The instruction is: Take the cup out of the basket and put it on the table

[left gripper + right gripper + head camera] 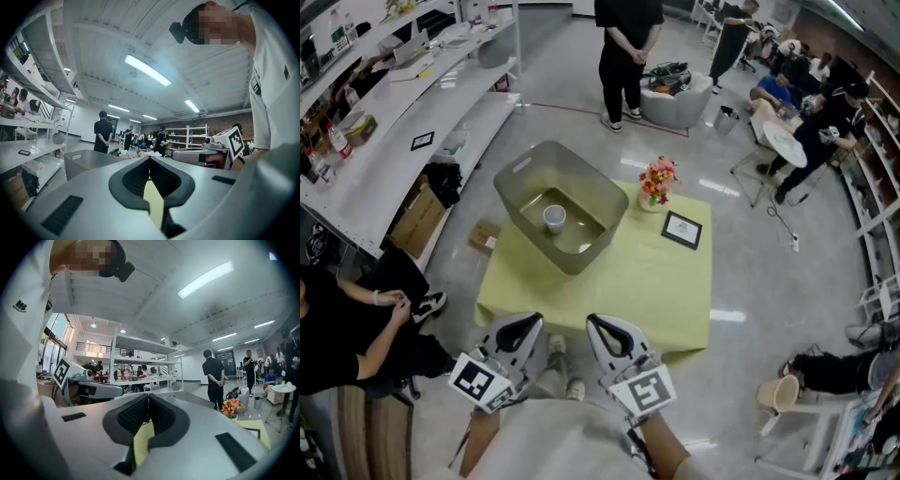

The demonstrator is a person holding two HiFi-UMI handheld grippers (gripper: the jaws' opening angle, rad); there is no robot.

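The grey plastic left gripper (528, 322) and the matching grey right gripper (593, 322) are held side by side, close together, at the near edge of the pale yellow-green square table (675, 291). Their tips point across the table and their marker cubes face back toward the person. Each gripper's jaws are pressed together with nothing between them, and a bare right forearm (664, 453) runs back from the right gripper.

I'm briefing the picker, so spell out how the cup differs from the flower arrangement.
The cup is plain white, while the flower arrangement is a bunch of red, pink and orange blooms. The cup stands inside the grey basket, while the flower arrangement stands on the yellow table beside the basket. Both are small and stand upright.
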